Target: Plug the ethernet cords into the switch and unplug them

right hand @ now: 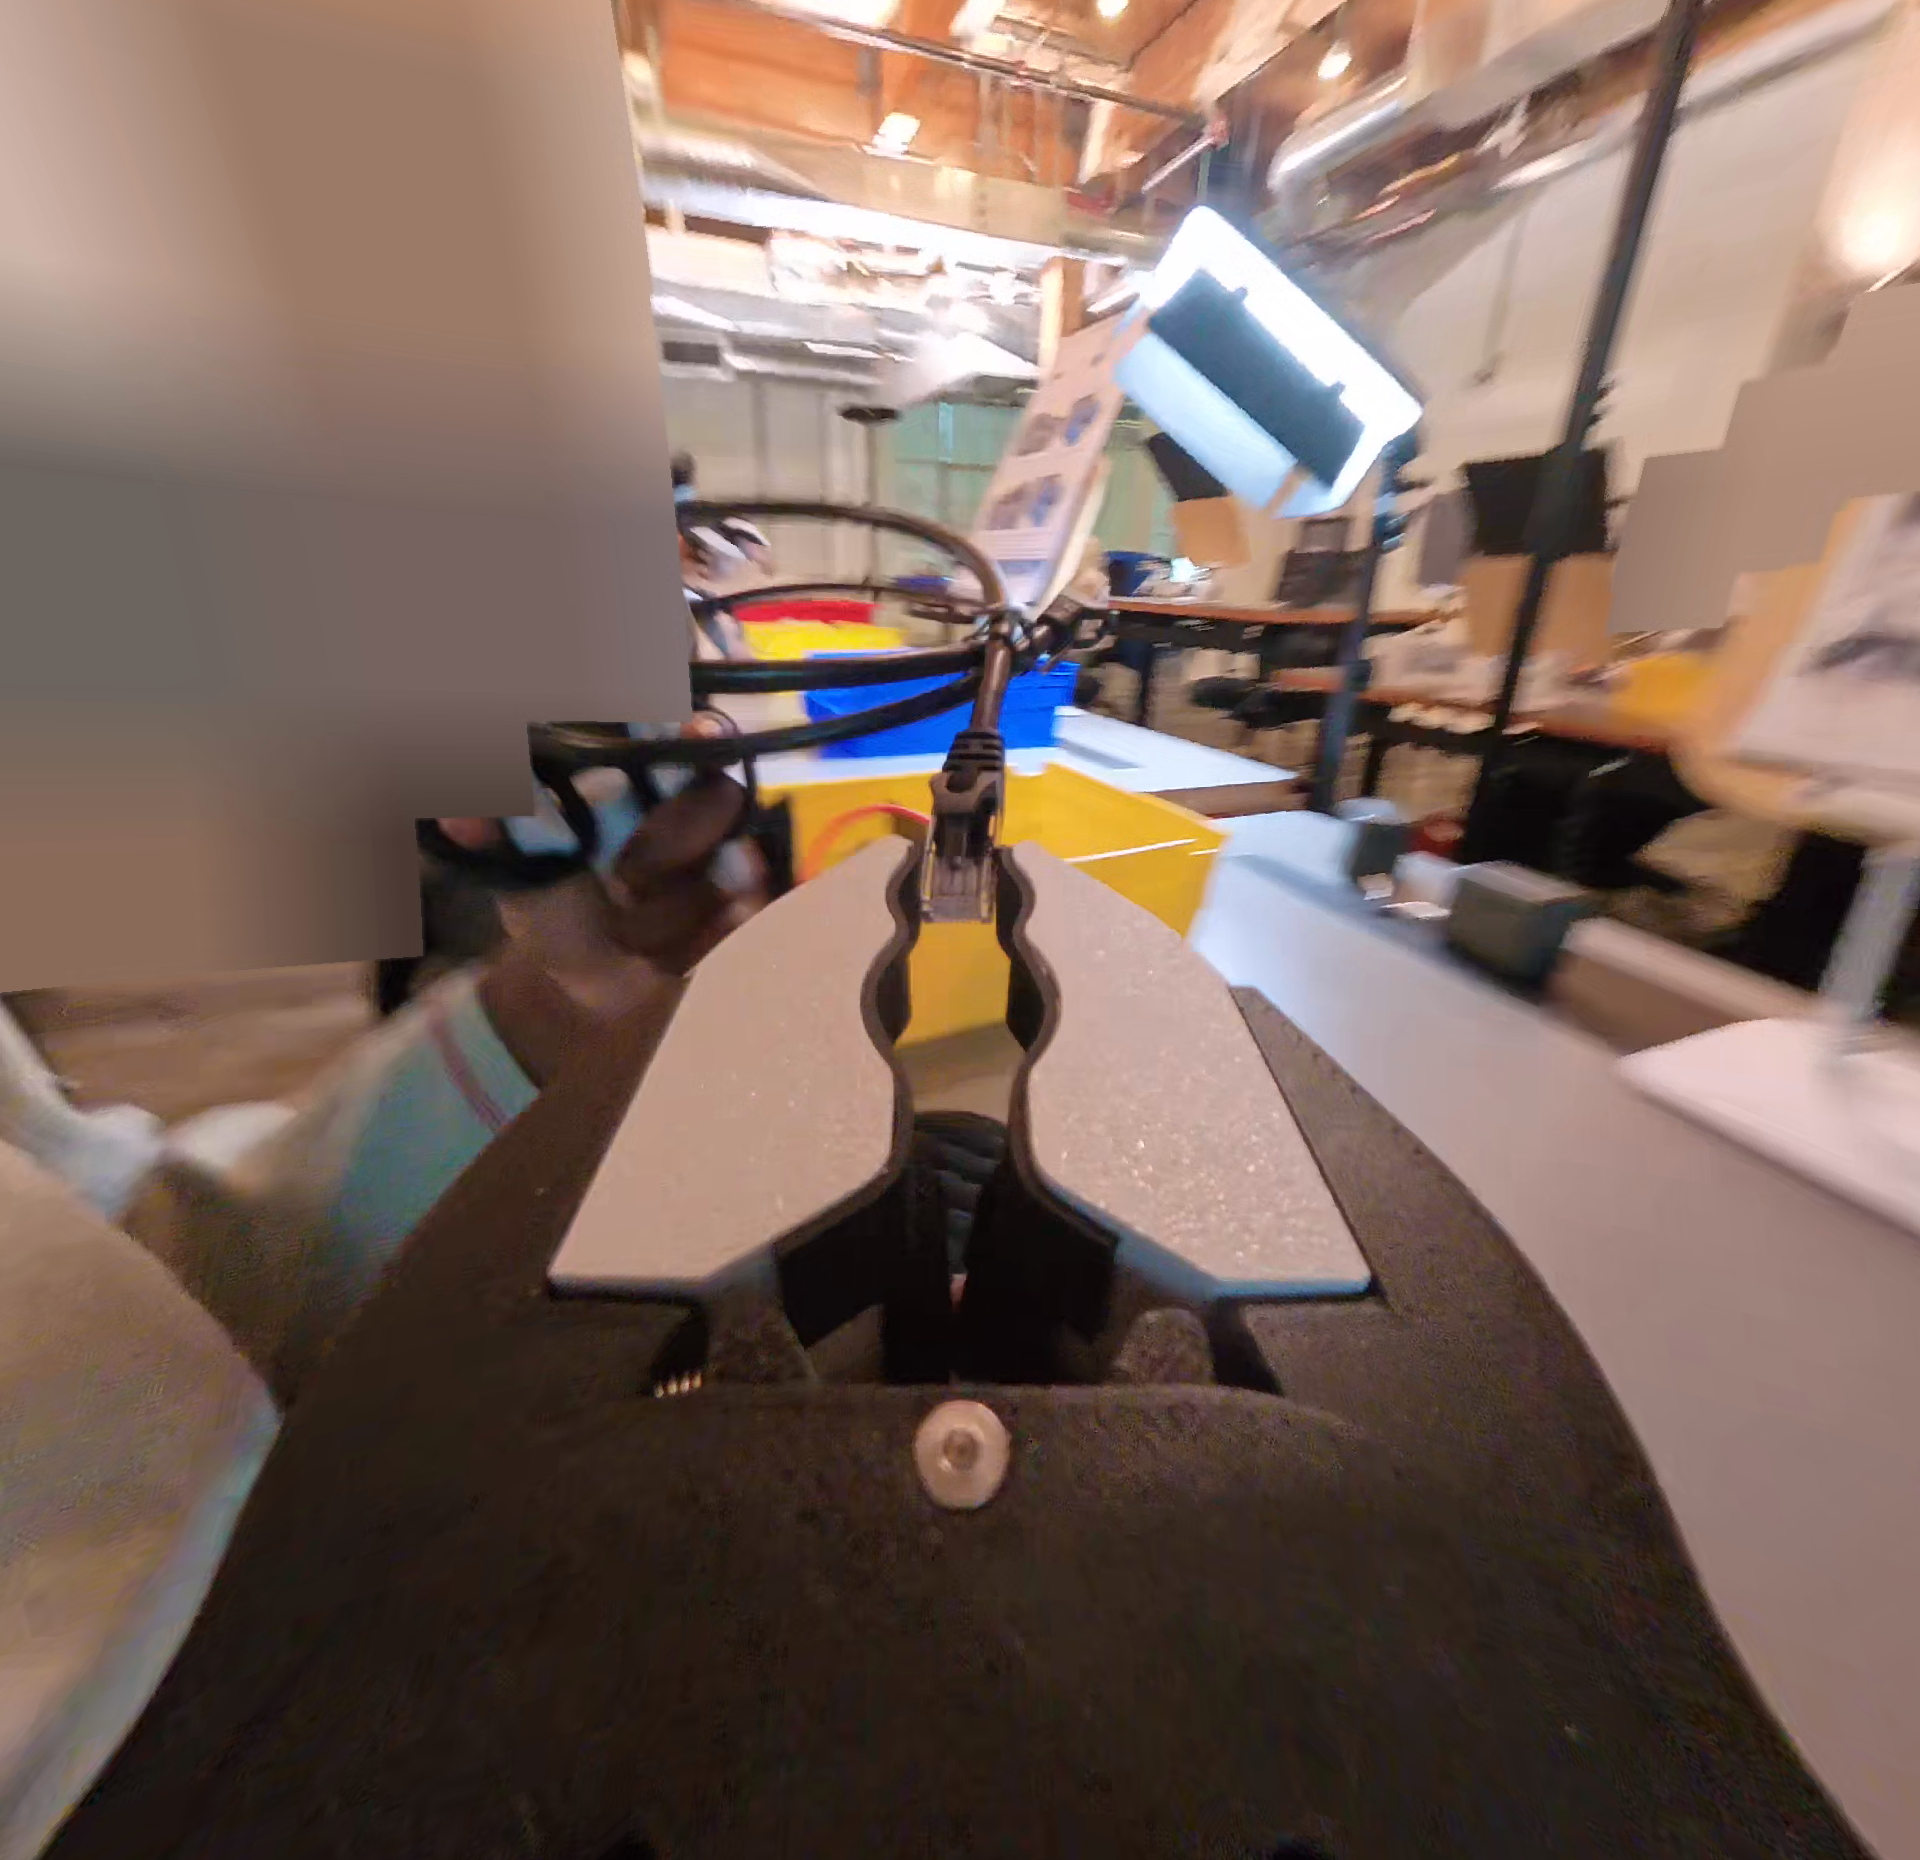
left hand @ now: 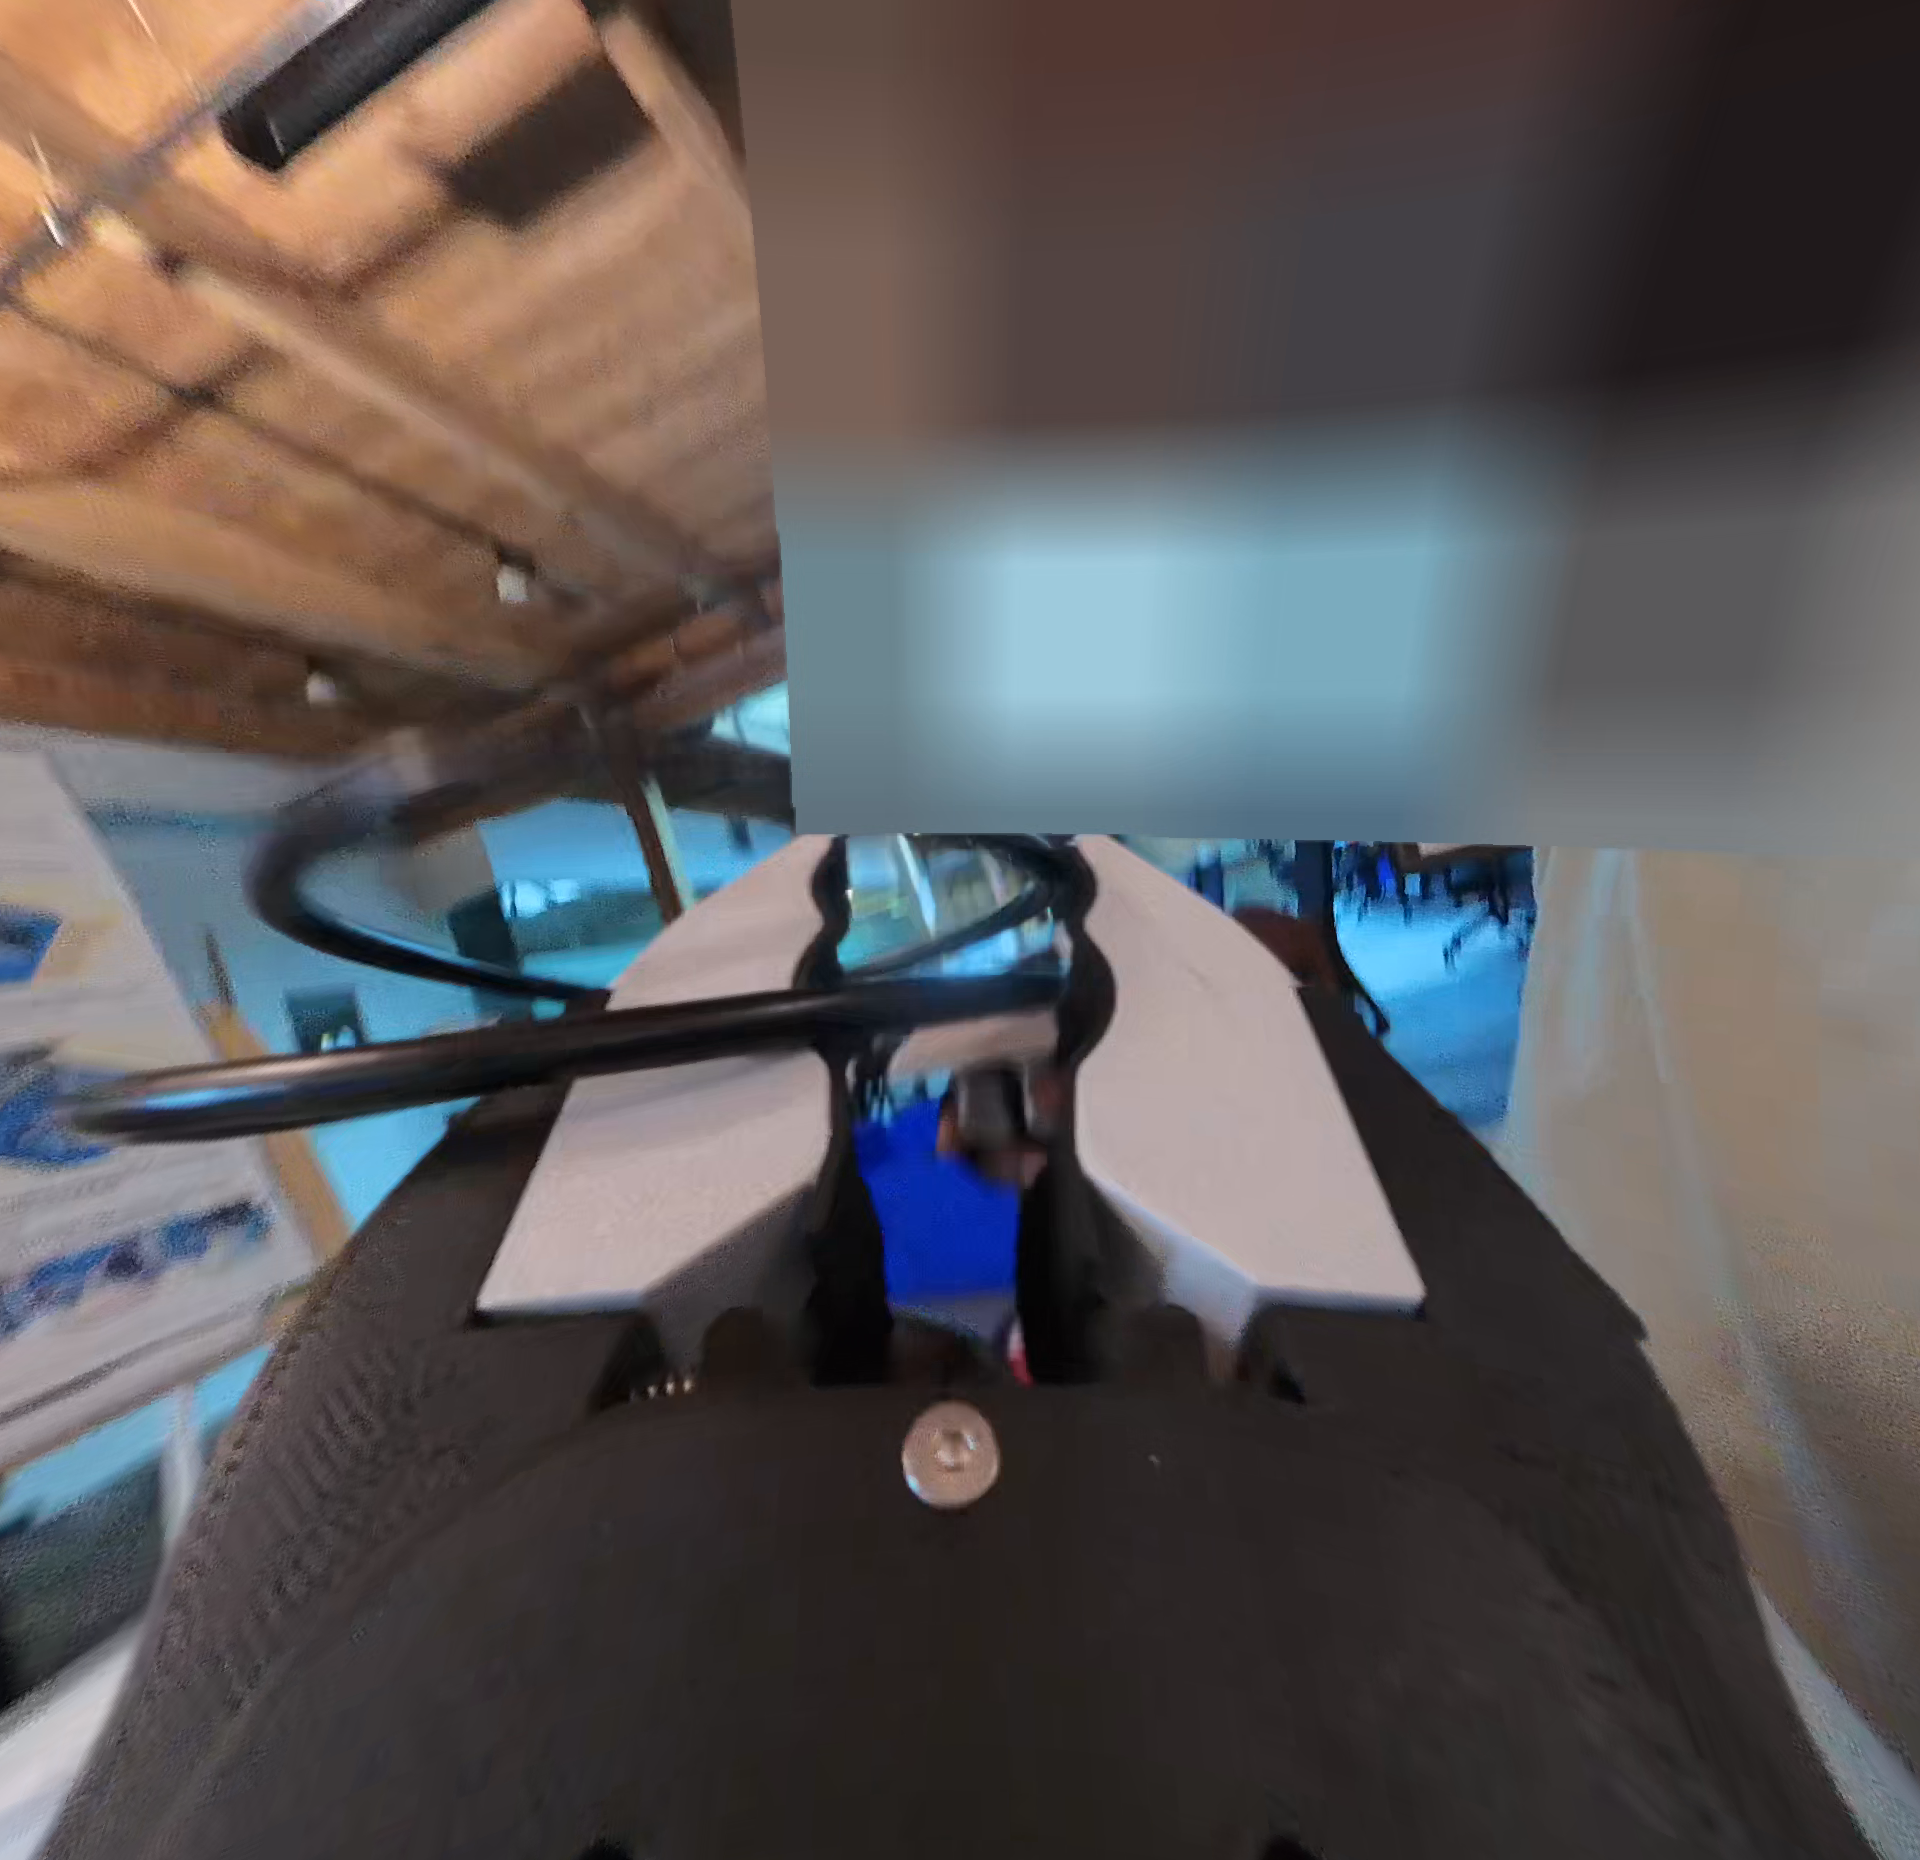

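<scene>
The left gripper (left hand: 951,937) is tipped up toward the wooden ceiling, and a loop of black cord (left hand: 436,1067) crosses its pale grey fingers (left hand: 707,1083) from the left and runs in between them near the tips. Its jaws stand close together around that cord and seem to pinch it, though the motion blur leaves the grip less than certain. The cord is smooth, round and glossy, and it curls in a stiff coil ahead of the gripper.

To the right, the right gripper (right hand: 958,880) is nearly closed on the plug (right hand: 954,880), a small clear plastic block with a black ribbed boot (right hand: 971,761) behind it. The plug sits at the very tips, between the wavy black rubbery inner edges, pointing back toward the camera, and the cord arcs away ahead and to the left. The fingers have a grainy, matte grey face on a rough black body.

Beyond the tips sits a yellow bin (right hand: 1122,834) with blue bins behind it; the grey bench (right hand: 1351,1031) stretches off to the right.

No switch that I can make out is in view, so I judge the plugging either not yet begun or between rounds: the cord is in the air, with all the seating and pulling left to do.
</scene>
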`<state>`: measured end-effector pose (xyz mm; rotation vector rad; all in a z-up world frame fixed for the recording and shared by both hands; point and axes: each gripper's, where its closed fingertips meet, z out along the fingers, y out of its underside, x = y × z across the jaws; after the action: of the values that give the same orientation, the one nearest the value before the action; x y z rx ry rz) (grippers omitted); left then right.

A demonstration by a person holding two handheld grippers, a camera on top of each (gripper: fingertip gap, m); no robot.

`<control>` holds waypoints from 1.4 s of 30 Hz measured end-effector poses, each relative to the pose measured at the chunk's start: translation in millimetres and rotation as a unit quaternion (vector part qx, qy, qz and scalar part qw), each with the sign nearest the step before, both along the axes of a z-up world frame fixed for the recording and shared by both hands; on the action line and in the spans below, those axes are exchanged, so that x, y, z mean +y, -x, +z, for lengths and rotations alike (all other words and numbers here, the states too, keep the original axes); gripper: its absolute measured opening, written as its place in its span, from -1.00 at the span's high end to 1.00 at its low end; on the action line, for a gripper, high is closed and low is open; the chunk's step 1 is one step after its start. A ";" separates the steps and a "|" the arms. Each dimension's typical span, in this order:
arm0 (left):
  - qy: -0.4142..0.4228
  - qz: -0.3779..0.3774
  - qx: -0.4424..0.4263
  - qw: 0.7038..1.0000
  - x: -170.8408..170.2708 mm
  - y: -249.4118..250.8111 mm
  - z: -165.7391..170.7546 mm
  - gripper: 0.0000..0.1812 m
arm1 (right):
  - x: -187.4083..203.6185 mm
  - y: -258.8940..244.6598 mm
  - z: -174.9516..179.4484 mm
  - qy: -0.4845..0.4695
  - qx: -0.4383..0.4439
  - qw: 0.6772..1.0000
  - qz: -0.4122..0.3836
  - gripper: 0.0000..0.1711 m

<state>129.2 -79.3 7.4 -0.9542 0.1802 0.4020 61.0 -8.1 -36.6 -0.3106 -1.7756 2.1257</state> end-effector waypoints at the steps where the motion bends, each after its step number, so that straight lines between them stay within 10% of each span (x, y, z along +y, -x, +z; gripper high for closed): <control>1: 0.035 0.020 -0.015 0.999 -9.4 7.2 -6.9 0.43 | 9.5 1.0 1.6 -0.026 0.031 0.999 -0.022 0.85; 9: 0.004 0.261 -0.048 0.964 -118.9 18.8 26.1 0.37 | 23.8 -5.3 -18.6 -0.150 0.104 0.983 -0.035 0.85; 20: 0.362 0.143 -0.049 0.920 58.7 10.0 -39.7 0.56 | 1.7 -31.3 -48.8 -0.253 0.132 0.957 0.050 0.85; 24: 0.467 0.171 -0.017 0.867 69.1 29.8 -81.0 0.71 | 4.2 -43.9 -52.4 -0.258 0.146 0.951 0.085 0.85; 42: 0.494 0.094 -0.036 0.863 78.3 9.8 -119.8 0.89 | 10.4 -62.2 -62.0 -0.233 0.149 0.947 0.161 0.85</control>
<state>119.4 -0.9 -112.5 -2.0155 0.2294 0.4531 123.2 2.3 -98.5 0.4291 -2.1667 1.7370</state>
